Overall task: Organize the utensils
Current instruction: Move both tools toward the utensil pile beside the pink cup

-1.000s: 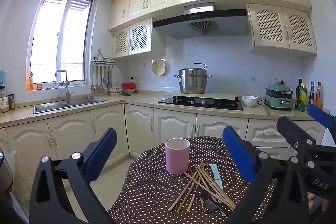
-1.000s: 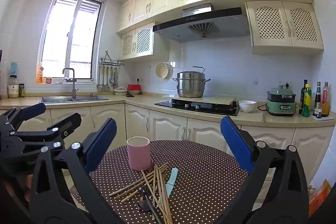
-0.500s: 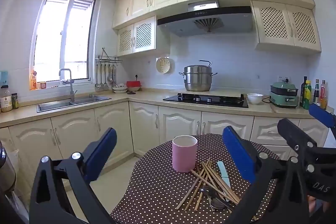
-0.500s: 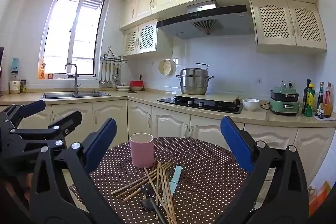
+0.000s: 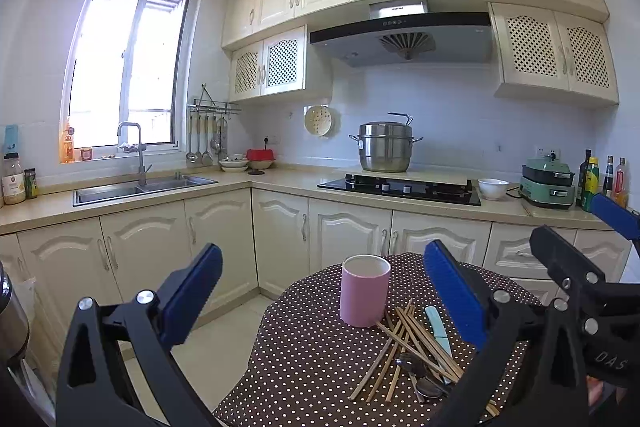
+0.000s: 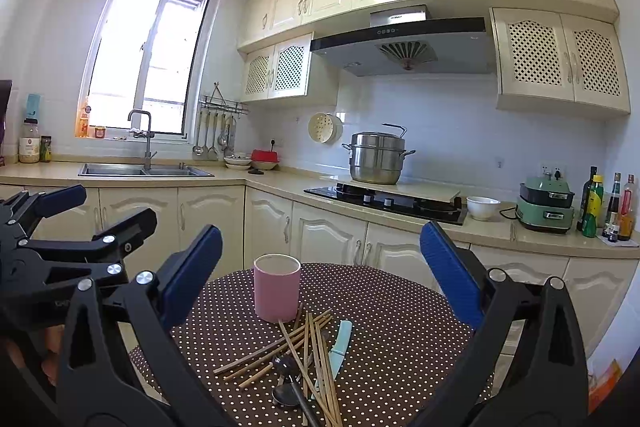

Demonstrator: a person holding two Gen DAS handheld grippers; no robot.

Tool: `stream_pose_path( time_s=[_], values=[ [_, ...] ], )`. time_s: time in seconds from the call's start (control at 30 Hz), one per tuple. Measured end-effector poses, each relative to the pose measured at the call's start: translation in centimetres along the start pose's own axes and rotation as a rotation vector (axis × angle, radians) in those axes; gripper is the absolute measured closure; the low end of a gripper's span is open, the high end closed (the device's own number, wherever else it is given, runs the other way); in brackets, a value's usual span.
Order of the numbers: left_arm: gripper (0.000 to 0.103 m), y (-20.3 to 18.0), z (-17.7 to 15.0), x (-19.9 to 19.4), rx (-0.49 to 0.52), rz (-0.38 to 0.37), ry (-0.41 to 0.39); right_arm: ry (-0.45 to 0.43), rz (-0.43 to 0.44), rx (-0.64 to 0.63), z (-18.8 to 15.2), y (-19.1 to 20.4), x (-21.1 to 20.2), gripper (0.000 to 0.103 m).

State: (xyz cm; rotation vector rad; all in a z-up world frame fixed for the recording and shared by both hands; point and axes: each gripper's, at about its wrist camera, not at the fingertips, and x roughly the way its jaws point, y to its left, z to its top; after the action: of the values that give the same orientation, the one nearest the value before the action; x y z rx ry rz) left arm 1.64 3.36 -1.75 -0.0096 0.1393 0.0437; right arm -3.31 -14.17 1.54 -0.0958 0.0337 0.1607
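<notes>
A pink cup (image 5: 365,290) (image 6: 277,287) stands upright on a round table with a brown polka-dot cloth (image 5: 312,355) (image 6: 392,311). In front of it lies a pile of wooden chopsticks (image 5: 404,343) (image 6: 308,347), a light-blue knife (image 5: 438,331) (image 6: 338,349) and dark metal spoons (image 5: 424,383) (image 6: 286,379). My left gripper (image 5: 320,291) is open and empty, above the table's near left. My right gripper (image 6: 320,279) is open and empty, above the pile. Each gripper shows at the edge of the other's view (image 5: 580,267) (image 6: 72,231).
Behind the table runs an L-shaped counter with a sink (image 5: 140,187), a hob (image 5: 400,187) carrying a steel pot (image 5: 385,147), a white bowl (image 5: 493,188), a green cooker (image 5: 548,187) and bottles (image 5: 592,183). The floor lies left of the table.
Both grippers have moved a little, so the cup and pile sit slightly further right in both views. Both stay open and empty.
</notes>
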Motion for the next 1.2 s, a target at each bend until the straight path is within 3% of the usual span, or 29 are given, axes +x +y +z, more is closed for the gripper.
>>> stream_pose_path(
  time_s=[1.2],
  values=[
    [0.004, -1.7, -0.3, 0.9, 0.023, -0.005, 0.038, 0.037, -0.008, 0.044, -0.7, -1.9, 0.6, 0.006]
  ],
)
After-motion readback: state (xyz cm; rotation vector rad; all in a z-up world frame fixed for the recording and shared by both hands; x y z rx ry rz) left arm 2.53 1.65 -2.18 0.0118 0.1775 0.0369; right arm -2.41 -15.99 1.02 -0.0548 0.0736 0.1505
